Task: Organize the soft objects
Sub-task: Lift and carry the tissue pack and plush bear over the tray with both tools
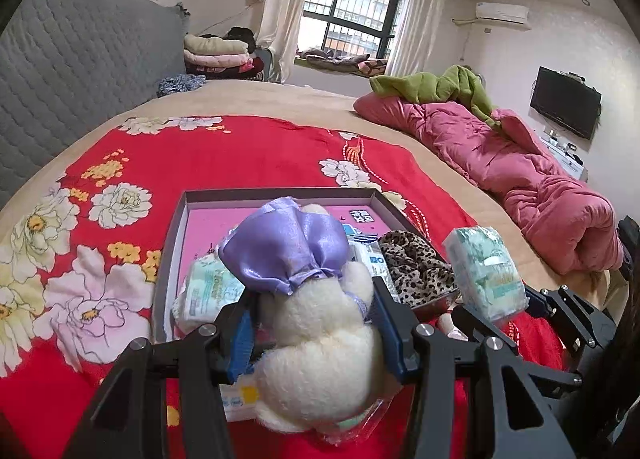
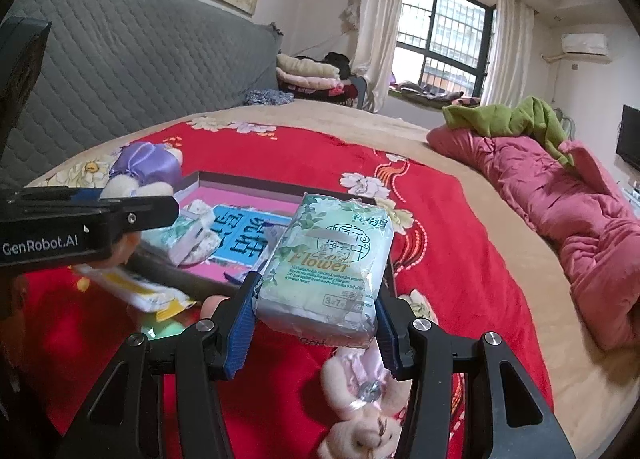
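My left gripper (image 1: 312, 323) is shut on a white plush toy in a purple satin dress (image 1: 316, 323), held above the near edge of a shallow grey box with a pink floor (image 1: 276, 195). The toy also shows in the right wrist view (image 2: 144, 171). My right gripper (image 2: 316, 311) is shut on a pale green tissue pack (image 2: 328, 267), held above the box's right side; it also shows in the left wrist view (image 1: 484, 271). Inside the box lie another tissue pack (image 1: 208, 291) and a leopard-print cloth (image 1: 416, 267). A pink plush bear (image 2: 360, 403) lies on the red blanket under my right gripper.
The box sits on a red floral blanket (image 1: 200, 155) over a bed. A yellow-and-white packet (image 2: 140, 291) lies by the box's near edge. A pink quilt (image 1: 520, 171) with a green garment (image 1: 440, 87) lies at the right. A grey headboard (image 1: 72, 59) stands at the left.
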